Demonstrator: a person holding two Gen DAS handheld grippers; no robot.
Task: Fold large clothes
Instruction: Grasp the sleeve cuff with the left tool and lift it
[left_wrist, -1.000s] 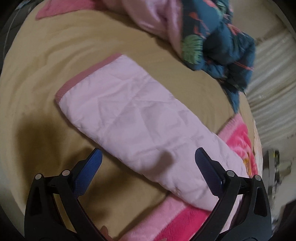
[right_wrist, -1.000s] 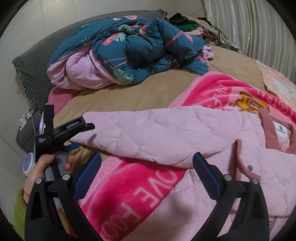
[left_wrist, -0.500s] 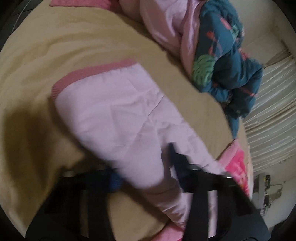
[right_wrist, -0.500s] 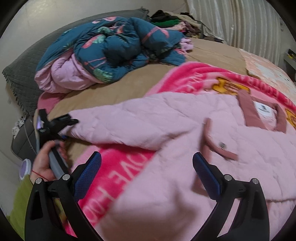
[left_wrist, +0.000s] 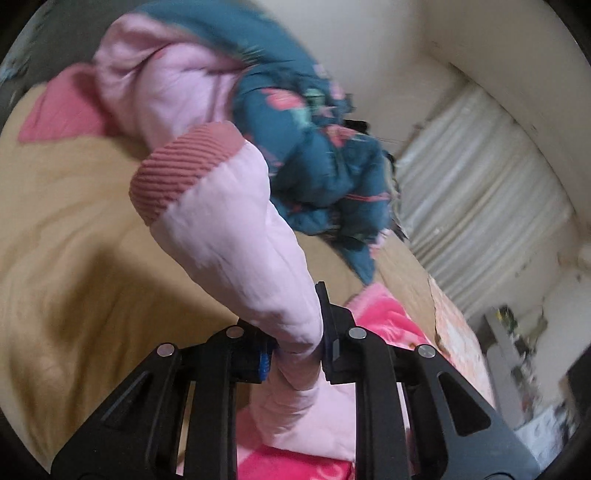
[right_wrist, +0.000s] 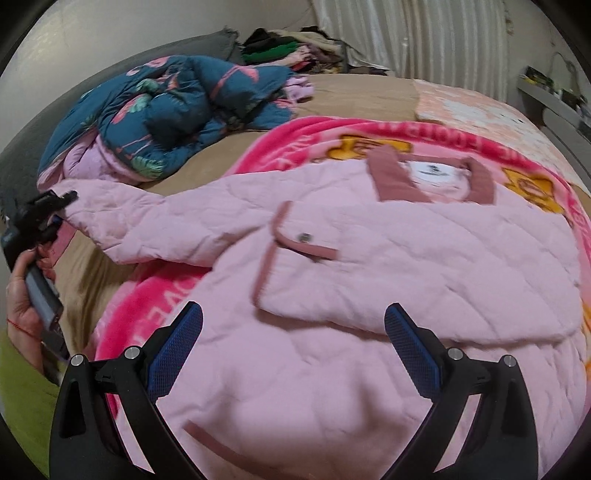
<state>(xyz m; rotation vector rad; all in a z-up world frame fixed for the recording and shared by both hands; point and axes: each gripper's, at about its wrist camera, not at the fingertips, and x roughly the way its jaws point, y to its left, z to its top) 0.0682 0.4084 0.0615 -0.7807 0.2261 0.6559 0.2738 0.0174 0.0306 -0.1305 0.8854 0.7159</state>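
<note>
Bulging quilted pink sleeve (left_wrist: 236, 236), ribbed cuff (left_wrist: 177, 170)

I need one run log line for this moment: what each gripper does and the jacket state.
left gripper: shut on sleeve, just closed, lifted | right gripper: open, above pink jacket | jacket: spread on blanket, unfolded

A wide bed (right_wrist: 354, 92) with a tan sheet filled the room; behind it hung pale pleated curtains (right_wrist: 413, 37), left of them a plain cream wall (right_wrist: 110, 33), and a cluttered grey shelf (right_wrist: 554, 99) stood right of the bed
</note>
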